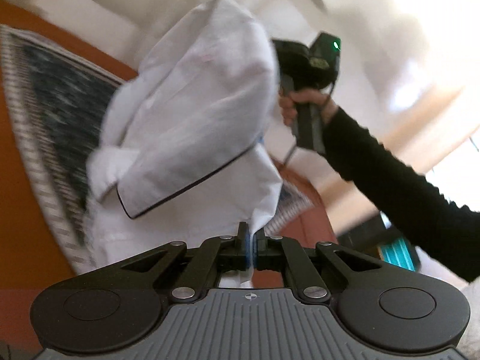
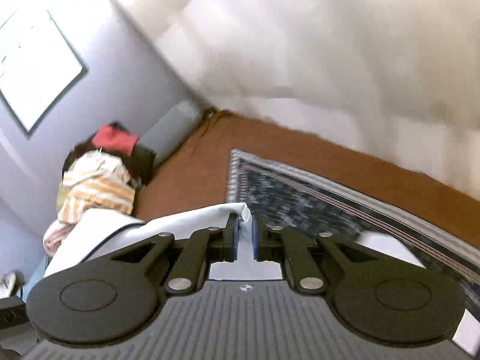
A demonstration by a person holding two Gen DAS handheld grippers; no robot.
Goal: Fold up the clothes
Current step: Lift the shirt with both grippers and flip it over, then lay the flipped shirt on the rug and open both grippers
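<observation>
Left gripper [image 1: 251, 234] clamped tight on a pinch of the white garment [image 1: 192, 111], cloth running up out of the narrow gap between its blue-padded fingers [image 1: 243, 240]. Right gripper [image 2: 246, 225] likewise closed on a corner of the same fabric, a white fold bunched over its left finger and trailing off to the left. Garment is airborne, held between the two tools: in the left wrist view it billows up as a loose white mass with a thin dark piping line [image 1: 186, 190] along one edge and a rolled cuff or knot at the lower left. Past it, the person's right hand [image 1: 303, 102] grips the handle of the other tool, black sleeve [image 1: 405, 186] running off to the right. Below and behind everything: patterned rug [image 2: 315, 198], dark centre, pale striped border, lying on an orange-brown floor [image 2: 210, 162]. Farther off in the right wrist view, a heap of other clothes [image 2: 99, 180] sits against the wall: striped yellow-white piece on top, something red behind it. White framed panel [image 2: 36, 69] on the grey wall above. Both views motion-blurred, far detail unreadable.
</observation>
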